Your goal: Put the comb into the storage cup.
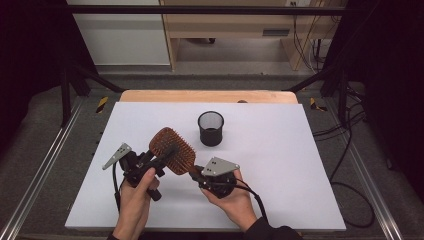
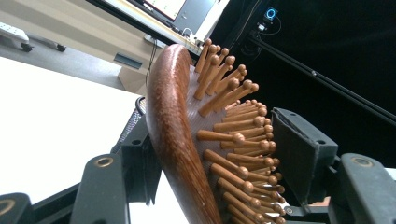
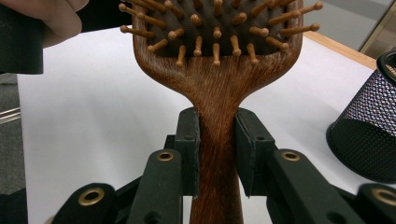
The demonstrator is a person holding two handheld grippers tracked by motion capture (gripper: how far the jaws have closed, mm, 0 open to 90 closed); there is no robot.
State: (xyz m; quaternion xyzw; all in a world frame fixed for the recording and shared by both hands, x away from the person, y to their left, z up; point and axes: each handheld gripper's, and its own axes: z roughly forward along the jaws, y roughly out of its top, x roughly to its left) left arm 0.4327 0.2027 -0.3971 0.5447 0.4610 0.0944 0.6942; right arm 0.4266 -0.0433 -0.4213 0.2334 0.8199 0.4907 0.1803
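A brown wooden hairbrush (image 1: 172,149) with wooden pins is held above the white table (image 1: 280,165) between both grippers. My right gripper (image 1: 197,172) is shut on the brush's handle (image 3: 218,140), both pads pressed against its sides in the right gripper view (image 3: 218,151). My left gripper (image 1: 166,153) has the brush's head (image 2: 173,130) between its jaws. One pad lies against the smooth wooden back and the other meets the pin tips (image 2: 268,149). The brush stands edge-on in the left gripper view, pins facing right.
A black mesh cup (image 1: 210,129) stands upright on the table behind the brush, and appears at the right edge of the right gripper view (image 3: 369,135). A wooden strip (image 1: 207,96) runs along the table's far edge. Cables lie on the floor at the right.
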